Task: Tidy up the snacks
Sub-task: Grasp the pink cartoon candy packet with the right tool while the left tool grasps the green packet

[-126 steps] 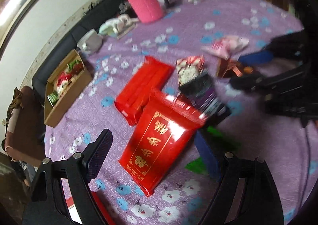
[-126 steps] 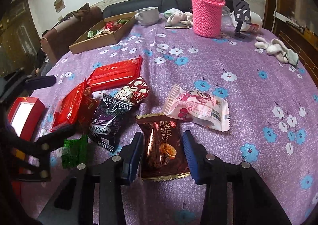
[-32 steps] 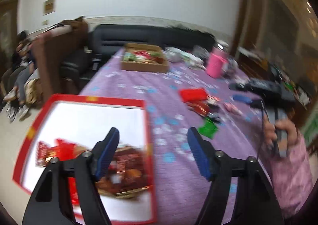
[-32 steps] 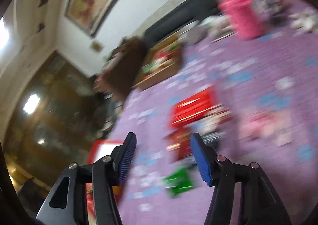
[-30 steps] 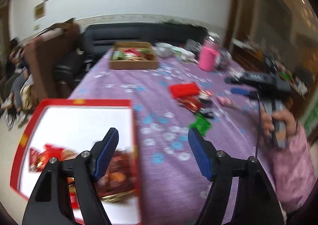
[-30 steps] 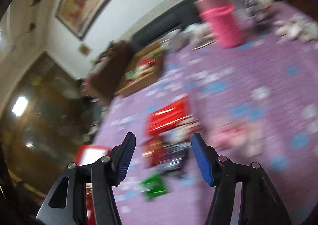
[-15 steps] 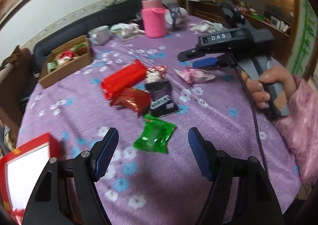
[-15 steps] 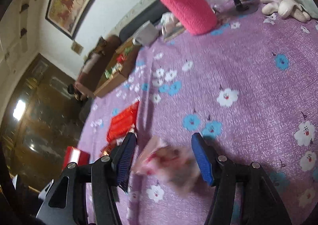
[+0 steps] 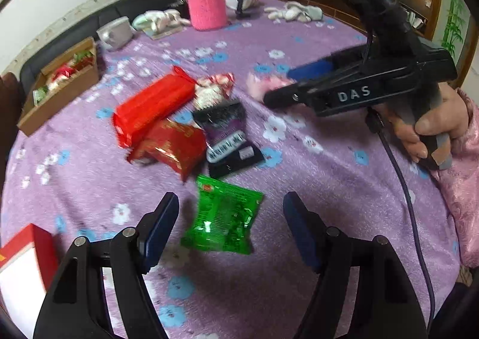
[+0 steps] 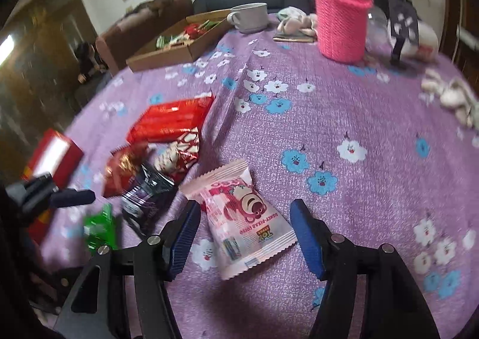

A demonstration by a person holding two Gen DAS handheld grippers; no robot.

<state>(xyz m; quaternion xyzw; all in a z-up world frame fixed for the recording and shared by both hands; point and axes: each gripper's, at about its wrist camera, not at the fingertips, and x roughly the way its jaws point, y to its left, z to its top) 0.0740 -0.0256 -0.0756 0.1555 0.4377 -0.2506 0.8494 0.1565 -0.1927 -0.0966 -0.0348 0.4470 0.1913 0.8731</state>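
Purple flower-print tablecloth [image 9: 314, 189], soft weave. Left gripper [image 9: 230, 213]: jaws have just been closing, not touching anything; crinkly green foil snack packet [image 9: 223, 216] lies flat between its blue ribbed pads. Right gripper [image 10: 245, 219]: jaws apart, straddling glossy pink plastic snack pouch [image 10: 242, 219] without contact. Red-rimmed cardboard box [image 9: 24, 261] left of left gripper.

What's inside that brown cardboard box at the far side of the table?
The cardboard box holds a jumble of small red and green wrapped snacks. Its near wall hides the bottom, so how many there are, and what lies underneath them, cannot be seen.
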